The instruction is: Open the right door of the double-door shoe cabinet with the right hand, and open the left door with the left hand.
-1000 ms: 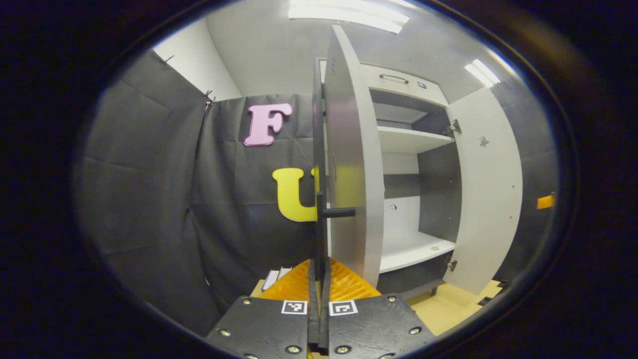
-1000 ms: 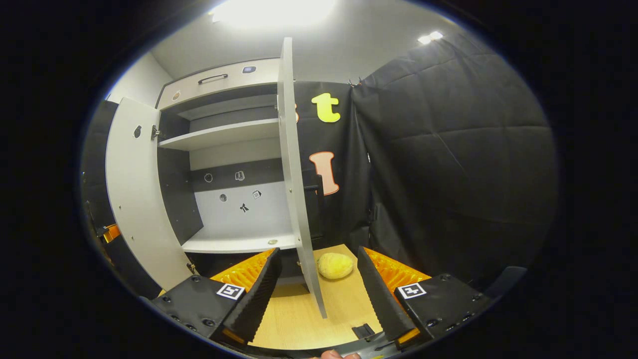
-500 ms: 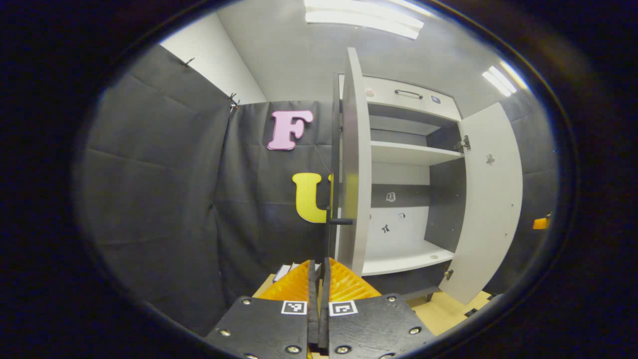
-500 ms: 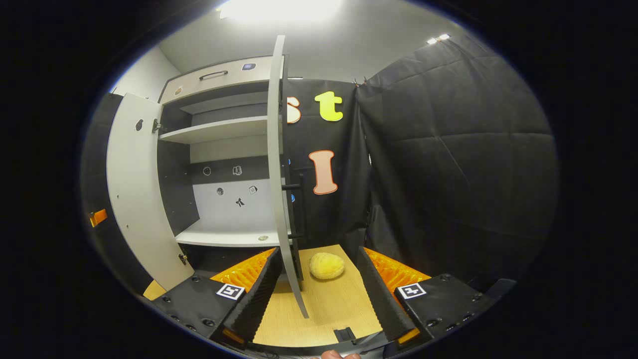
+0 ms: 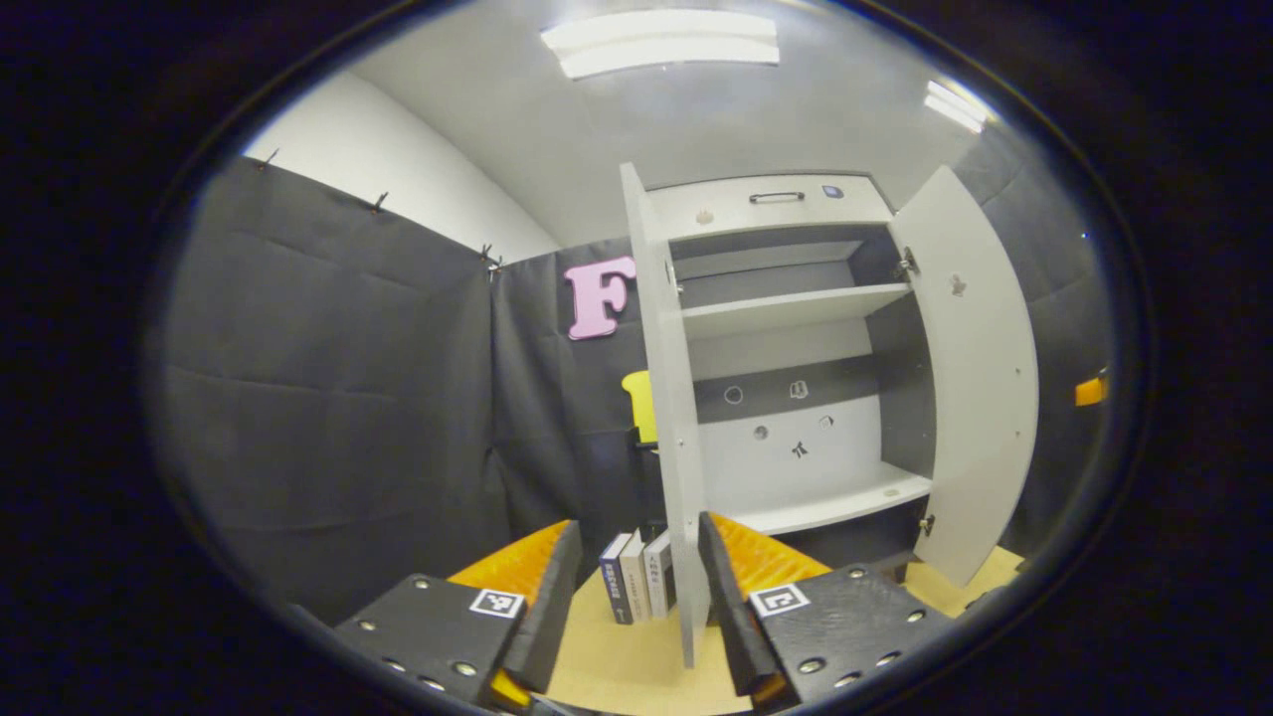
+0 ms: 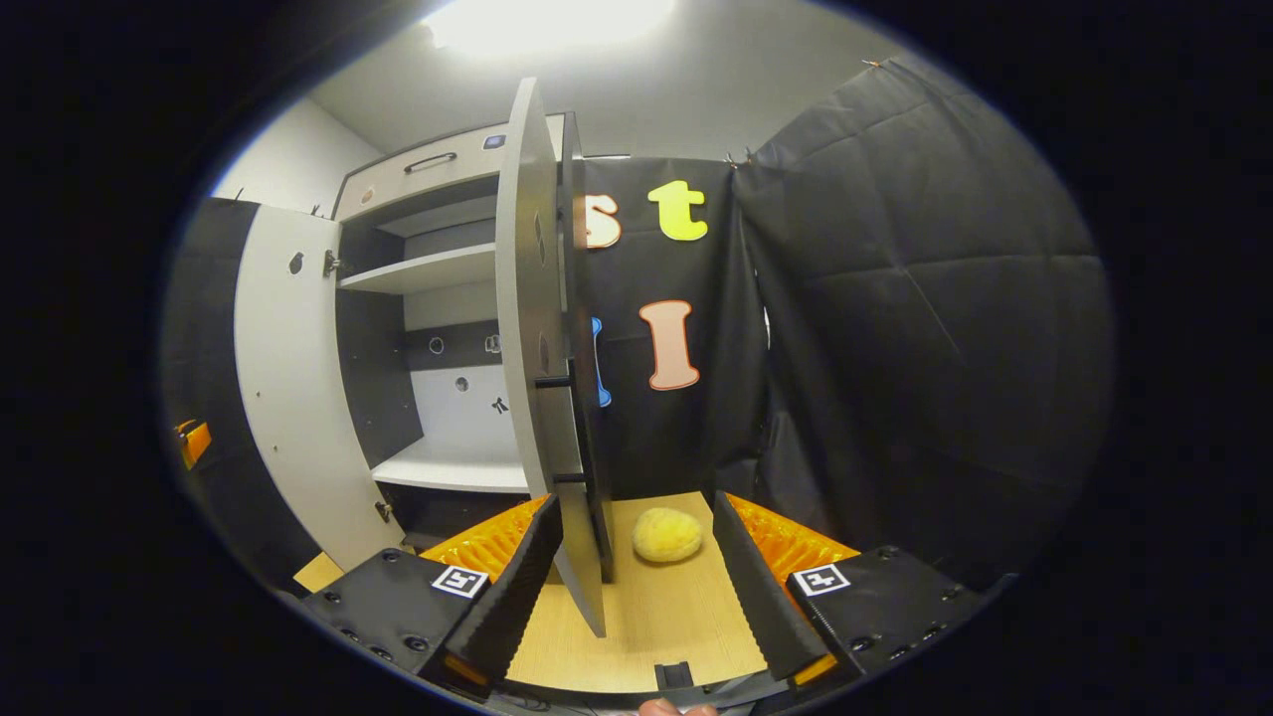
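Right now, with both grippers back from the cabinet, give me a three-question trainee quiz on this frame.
1. True or false: both doors of the shoe cabinet stand open.
2. Multiple choice: what lies on the floor past the right gripper? A) a yellow round soft object B) a shoe C) a bottle
3. Fill in: beside the left door, past the left gripper, a few ____ stand upright on the floor.

Key:
1. True: the left door and the right door are both swung out, and the shelves show.
2. A: the yellow round soft object.
3. books.
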